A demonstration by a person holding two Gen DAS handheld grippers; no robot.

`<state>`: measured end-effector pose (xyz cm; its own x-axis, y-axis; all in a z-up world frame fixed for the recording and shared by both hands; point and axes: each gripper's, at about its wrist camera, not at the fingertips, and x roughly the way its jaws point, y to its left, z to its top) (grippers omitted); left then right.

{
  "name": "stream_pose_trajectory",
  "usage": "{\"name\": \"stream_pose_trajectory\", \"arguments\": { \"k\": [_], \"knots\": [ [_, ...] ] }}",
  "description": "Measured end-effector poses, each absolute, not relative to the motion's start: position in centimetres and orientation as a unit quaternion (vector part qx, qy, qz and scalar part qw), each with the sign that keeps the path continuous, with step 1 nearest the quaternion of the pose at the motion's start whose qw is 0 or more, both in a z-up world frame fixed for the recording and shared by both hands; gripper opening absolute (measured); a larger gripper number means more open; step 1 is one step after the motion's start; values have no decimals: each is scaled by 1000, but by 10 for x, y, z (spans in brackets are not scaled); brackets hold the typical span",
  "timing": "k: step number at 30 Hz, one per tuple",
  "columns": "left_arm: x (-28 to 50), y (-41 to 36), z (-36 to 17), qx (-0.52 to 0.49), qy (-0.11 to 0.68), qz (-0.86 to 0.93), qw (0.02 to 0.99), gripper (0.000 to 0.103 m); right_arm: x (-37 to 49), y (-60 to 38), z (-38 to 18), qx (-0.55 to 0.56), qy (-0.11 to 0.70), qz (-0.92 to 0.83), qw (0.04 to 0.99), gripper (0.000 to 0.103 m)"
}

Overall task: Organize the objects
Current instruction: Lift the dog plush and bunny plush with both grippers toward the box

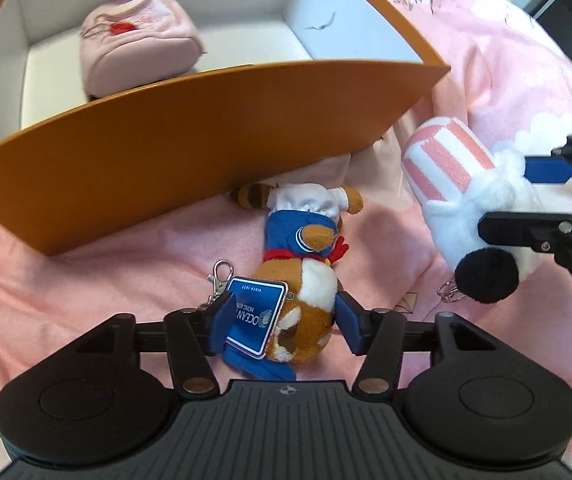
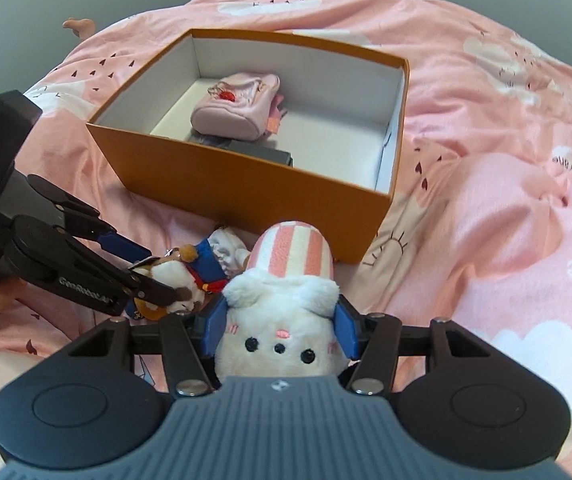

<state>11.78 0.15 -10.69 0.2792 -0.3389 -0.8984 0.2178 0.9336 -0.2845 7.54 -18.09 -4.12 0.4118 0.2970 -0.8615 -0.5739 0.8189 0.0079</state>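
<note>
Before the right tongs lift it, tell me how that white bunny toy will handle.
The white bunny toy looks plush, so it probably squashes between the right tongs and weighs little. Its fluffy fabric should grip rather than slip. The striped hat juts past the pads and may droop or catch the orange box.

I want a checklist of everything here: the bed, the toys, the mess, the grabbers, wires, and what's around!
Surface: pink blanket with clouds, rumpled.
Job's things: orange box open, holding a pink pouch on something dark; raccoon plush and white plush in a striped hat lie outside, in front of the box.
Clutter: nothing seen.
Grippers: left gripper has its fingers around the raccoon plush; right gripper has its fingers around the white plush.
Cables: nothing seen.
Surroundings: grey floor past the bed; too blurred for more.
</note>
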Motion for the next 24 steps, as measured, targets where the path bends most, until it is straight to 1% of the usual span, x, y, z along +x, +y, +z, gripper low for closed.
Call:
{"name": "stream_pose_trajectory", "arguments": {
  "k": [15,21,23,24],
  "knots": [
    [113,-35,-115,43,557,-193,806,68,82,-191,-58,-119,493,258,822,58],
    [99,-27,-97,35,530,-179,828,52,80,-196,-57,-112,491,254,826,58],
    [96,-24,-90,35,524,-173,833,44,80,-198,-54,-111,488,254,827,58],
    [95,-21,-87,30,523,-168,835,42,80,-198,-52,-110,486,255,829,58]
  ]
}}
